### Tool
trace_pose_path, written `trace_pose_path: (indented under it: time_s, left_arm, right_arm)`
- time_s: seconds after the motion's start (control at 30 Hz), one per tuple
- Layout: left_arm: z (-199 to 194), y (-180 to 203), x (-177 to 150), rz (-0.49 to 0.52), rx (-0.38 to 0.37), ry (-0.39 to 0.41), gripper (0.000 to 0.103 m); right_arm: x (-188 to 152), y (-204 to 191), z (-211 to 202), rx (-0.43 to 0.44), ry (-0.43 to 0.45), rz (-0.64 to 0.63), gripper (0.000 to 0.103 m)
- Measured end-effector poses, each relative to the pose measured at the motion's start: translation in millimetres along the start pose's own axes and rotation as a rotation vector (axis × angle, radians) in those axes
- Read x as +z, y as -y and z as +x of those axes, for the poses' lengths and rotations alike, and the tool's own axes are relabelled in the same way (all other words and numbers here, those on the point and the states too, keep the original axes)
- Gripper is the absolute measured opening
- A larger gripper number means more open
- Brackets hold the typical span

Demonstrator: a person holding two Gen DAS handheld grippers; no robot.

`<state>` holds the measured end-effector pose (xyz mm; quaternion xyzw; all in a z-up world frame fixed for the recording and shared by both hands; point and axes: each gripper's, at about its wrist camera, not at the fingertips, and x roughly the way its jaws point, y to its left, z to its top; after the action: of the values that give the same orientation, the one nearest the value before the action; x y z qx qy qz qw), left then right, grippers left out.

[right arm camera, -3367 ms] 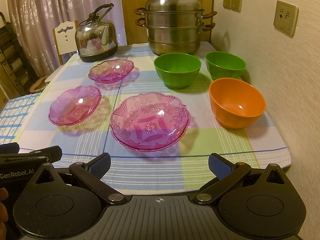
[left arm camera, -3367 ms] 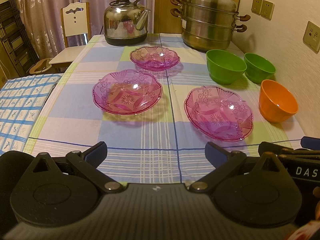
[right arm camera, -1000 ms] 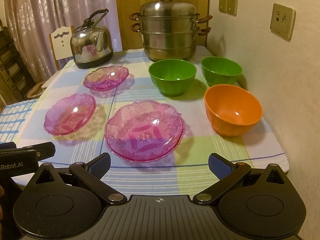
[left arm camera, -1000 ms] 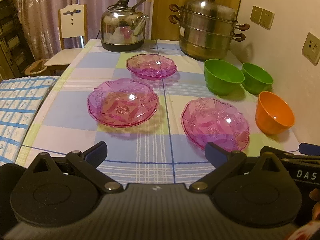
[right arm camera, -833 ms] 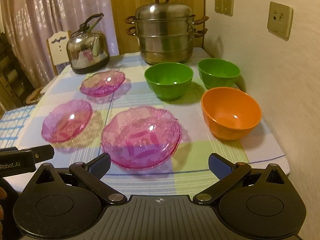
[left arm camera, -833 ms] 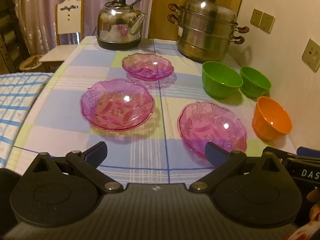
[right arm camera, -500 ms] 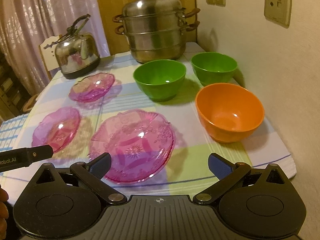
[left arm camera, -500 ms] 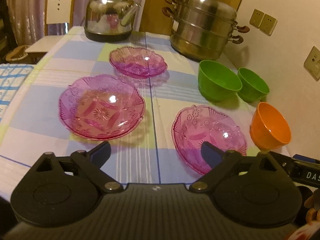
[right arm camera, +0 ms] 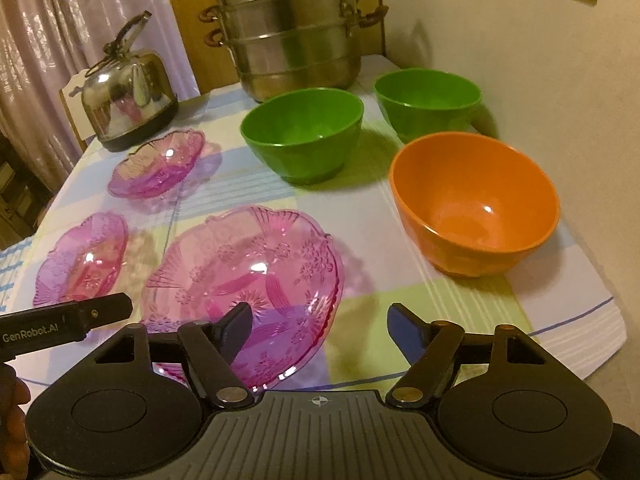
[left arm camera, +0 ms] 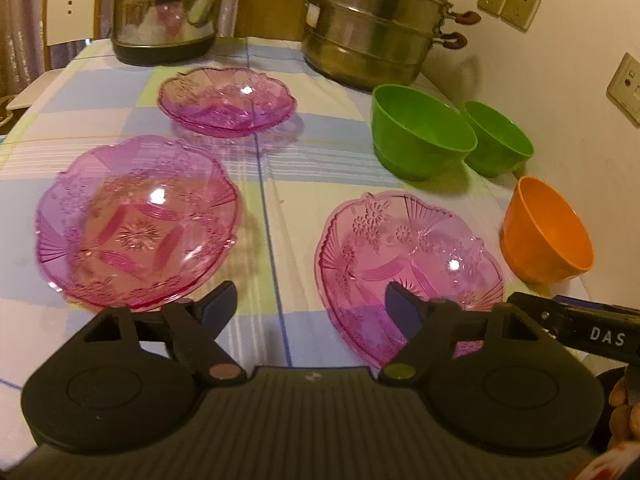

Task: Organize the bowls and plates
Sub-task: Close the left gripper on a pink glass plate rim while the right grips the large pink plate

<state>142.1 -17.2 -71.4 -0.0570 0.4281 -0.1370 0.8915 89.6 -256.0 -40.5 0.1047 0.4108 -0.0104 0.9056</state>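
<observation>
Three pink glass plates lie on the checked tablecloth: one at near left [left arm camera: 136, 224], one at the back [left arm camera: 228, 100], one at near right [left arm camera: 408, 256]. Two green bowls [left arm camera: 420, 136] [left arm camera: 498, 138] and an orange bowl [left arm camera: 546, 230] stand along the right side. My left gripper [left arm camera: 310, 304] is open and empty, low between the two near plates. My right gripper [right arm camera: 318, 326] is open and empty, its left finger over the near right plate [right arm camera: 244, 276], with the orange bowl [right arm camera: 474, 208] ahead to the right.
A steel kettle [left arm camera: 164, 12] and a stacked steel steamer pot [left arm camera: 372, 28] stand at the table's back. The wall [right arm camera: 560, 80] runs close along the right side. A white chair [left arm camera: 70, 8] stands beyond the far left corner.
Both grippers have moved forward and lower over the table. The left one has closed in on the two near plates, the right one on the near right plate. Jaws have narrowed a little.
</observation>
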Motion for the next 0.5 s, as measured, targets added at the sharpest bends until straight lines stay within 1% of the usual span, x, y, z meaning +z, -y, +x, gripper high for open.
trace_pose_path:
  time_s: [0.03, 0.07, 0.13, 0.27, 0.3, 0.37, 0.43, 0.5]
  left_arm:
    - [3, 0, 0, 0.003, -0.004, -0.001, 0.068]
    - [6, 1, 1, 0.006, -0.002, -0.002, 0.063]
    - [13, 3, 1, 0.021, 0.001, -0.007, 0.056]
    - [25, 4, 1, 0.035, 0.004, -0.015, 0.046]
    - [27, 5, 2, 0.039, 0.008, -0.015, 0.045]
    - [31, 5, 2, 0.042, 0.011, -0.014, 0.038]
    - [36, 4, 2, 0.043, 0.013, -0.014, 0.035]
    - [40, 3, 2, 0.041, 0.009, -0.020, 0.033]
  right_arm:
    - [0, 2, 4, 0.001, -0.005, 0.007, 0.066]
    - [1, 4, 7, 0.001, -0.008, 0.012, 0.063]
    - [1, 9, 13, 0.003, -0.014, 0.024, 0.054]
    - [2, 15, 23, 0.008, -0.021, 0.043, 0.050]
    - [2, 16, 26, 0.008, -0.023, 0.046, 0.048]
    - [2, 18, 30, 0.009, -0.030, 0.049, 0.043]
    - [3, 17, 35, 0.013, -0.035, 0.049, 0.036]
    - [3, 17, 39, 0.015, -0.039, 0.048, 0.033]
